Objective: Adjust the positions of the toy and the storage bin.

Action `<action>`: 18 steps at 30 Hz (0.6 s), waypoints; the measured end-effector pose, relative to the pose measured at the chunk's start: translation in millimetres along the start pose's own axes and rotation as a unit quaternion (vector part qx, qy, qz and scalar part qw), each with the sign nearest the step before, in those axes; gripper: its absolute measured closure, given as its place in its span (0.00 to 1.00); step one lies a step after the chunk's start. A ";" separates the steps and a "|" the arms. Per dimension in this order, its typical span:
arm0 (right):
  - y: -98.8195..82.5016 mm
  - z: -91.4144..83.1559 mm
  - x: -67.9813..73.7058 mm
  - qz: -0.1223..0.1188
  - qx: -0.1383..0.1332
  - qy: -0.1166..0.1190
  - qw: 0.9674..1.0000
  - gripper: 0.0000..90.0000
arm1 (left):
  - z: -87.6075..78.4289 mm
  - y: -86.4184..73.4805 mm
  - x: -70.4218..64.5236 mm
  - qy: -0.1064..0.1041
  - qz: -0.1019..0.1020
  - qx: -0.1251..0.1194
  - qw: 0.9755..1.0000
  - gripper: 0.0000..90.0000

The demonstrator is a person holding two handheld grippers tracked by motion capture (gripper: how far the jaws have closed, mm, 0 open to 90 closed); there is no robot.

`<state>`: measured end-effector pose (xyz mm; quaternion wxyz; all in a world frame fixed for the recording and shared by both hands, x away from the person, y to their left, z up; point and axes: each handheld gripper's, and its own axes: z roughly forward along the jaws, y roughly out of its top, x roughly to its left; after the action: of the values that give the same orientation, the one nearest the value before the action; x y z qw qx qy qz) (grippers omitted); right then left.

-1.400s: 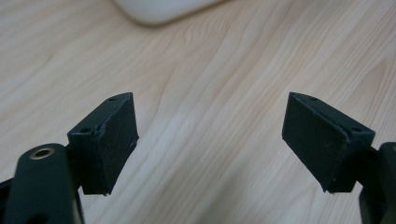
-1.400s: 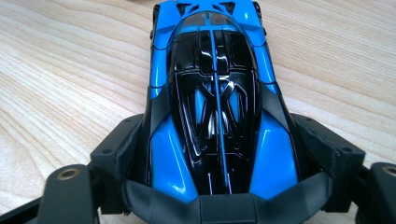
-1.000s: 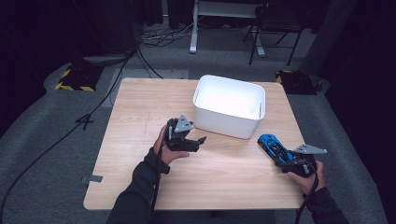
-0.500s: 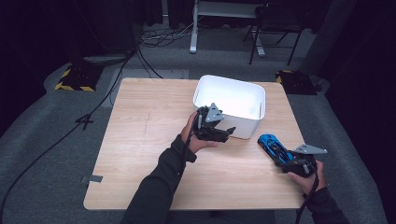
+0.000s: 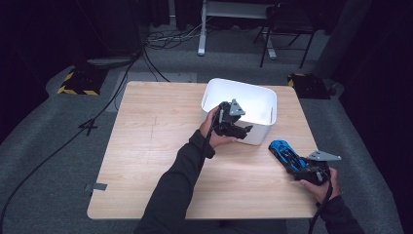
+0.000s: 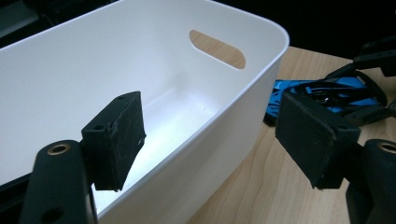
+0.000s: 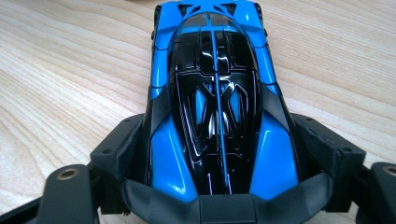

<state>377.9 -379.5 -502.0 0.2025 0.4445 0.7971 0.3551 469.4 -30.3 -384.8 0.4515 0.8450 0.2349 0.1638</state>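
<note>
A white plastic bin (image 5: 238, 84) stands at the far middle of the wooden table (image 5: 156, 146). My left gripper (image 5: 245, 131) hangs open at the bin's near wall. In the left gripper view the bin (image 6: 187, 70) has its rim between the jaws of the left gripper (image 6: 215, 137), one pad inside and one outside, neither touching. A blue and black toy car (image 5: 281, 148) lies on the table at the right front, with my right gripper (image 5: 298, 165) shut on its rear. Up close, the right gripper (image 7: 224, 154) presses both pads on the flanks of the car (image 7: 215, 93).
The bin holds nothing and has a slot handle (image 6: 217, 48) in its end wall. Bare wood lies left of my left forearm (image 5: 180, 180). Around the table are grey floor, cables (image 5: 78, 131) and a chair (image 5: 285, 29).
My left hand has travelled from the table's middle to the right and away, up to the bin's near wall. The right gripper and the car have stayed put.
</note>
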 end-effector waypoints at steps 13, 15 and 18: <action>-0.1 0.0 0.2 0.001 0.000 0.000 1.000 0.27 | 14.8 -0.3 7.7 -0.019 0.038 0.056 0.998 0.51; -0.1 0.0 0.2 0.002 0.000 0.000 1.000 0.27 | 14.3 1.4 7.5 -0.022 0.045 0.057 0.997 0.54; -0.2 0.0 0.1 0.001 0.000 0.000 1.000 0.27 | 12.9 2.0 9.3 -0.036 0.044 0.056 0.997 0.59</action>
<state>377.7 -379.5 -502.1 0.2018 0.4452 0.7966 0.3557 484.0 -35.0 -389.5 0.4043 0.8839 0.1892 0.1394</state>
